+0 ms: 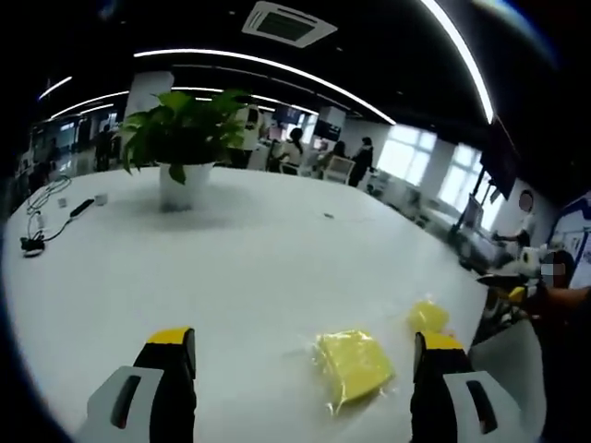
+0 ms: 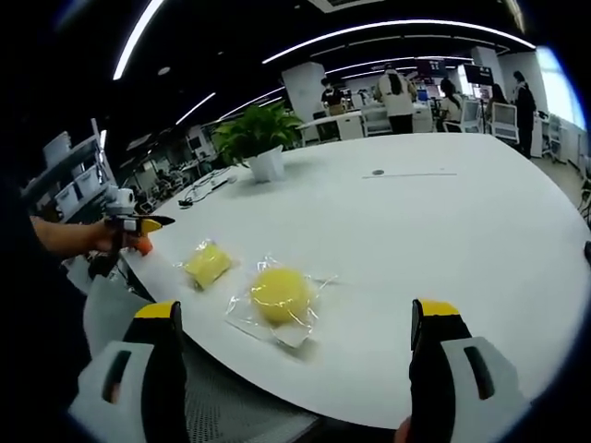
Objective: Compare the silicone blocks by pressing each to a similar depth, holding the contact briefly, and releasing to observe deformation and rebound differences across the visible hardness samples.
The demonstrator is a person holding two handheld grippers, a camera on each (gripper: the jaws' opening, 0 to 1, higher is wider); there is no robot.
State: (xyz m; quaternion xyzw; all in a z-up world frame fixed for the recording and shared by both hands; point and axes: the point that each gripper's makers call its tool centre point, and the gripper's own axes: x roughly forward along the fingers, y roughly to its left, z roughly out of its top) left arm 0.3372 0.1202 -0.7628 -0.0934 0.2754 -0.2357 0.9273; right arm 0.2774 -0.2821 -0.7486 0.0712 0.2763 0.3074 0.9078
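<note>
Two yellow silicone samples lie in clear plastic bags on the white table [image 1: 231, 268]. In the left gripper view the squarish block [image 1: 353, 365] rests between my jaws, nearer the right one, with the rounder block [image 1: 428, 316] just beyond it. My left gripper [image 1: 303, 369] is open, above the table and touching neither. In the right gripper view the round block [image 2: 280, 293] sits ahead near the table's front edge and the squarish block [image 2: 207, 263] to its left. My right gripper [image 2: 295, 360] is open and holds nothing. The left gripper [image 2: 137, 225] shows small at the left, held in a hand.
A potted plant [image 1: 185, 138] in a white pot stands at mid-table, also seen as the plant [image 2: 257, 138]. Cables [image 1: 42, 221] lie at the far left edge. The table's curved edge [image 2: 277, 406] runs just below the samples. People and desks fill the background.
</note>
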